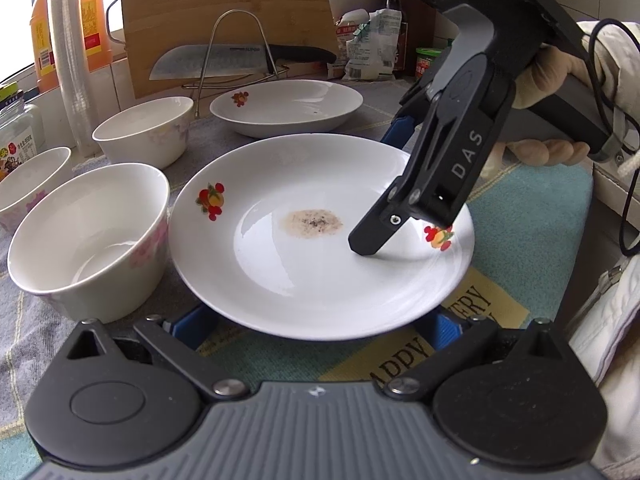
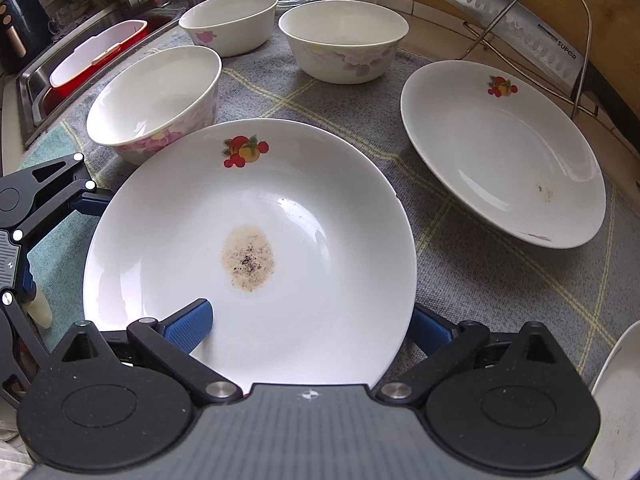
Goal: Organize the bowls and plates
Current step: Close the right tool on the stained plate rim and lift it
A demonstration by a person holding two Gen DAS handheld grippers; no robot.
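A white plate [image 2: 256,240] with a brown speckled stain at its centre is seen on the grey checked cloth [image 2: 460,264], in front of three floral bowls. In the right wrist view, the right gripper [image 2: 310,326] is spread across the plate's near rim: one blue pad [image 2: 188,326] lies over the plate's inner surface and the other is seen beside the outer edge. Only this view shows the sink [image 2: 48,88] with a red-and-white tub at the left. In the left wrist view, the left gripper [image 1: 316,330] is held open, its blue pads mostly hidden under the plate's near edge, and the right gripper [image 1: 378,236] is seen from outside, angled down onto the plate's rim. A second plate [image 2: 504,152] lies well apart, tilted on the wire rack's [image 2: 576,32] base. Being round, the plate has no long axis; it lies roughly flat, face up.
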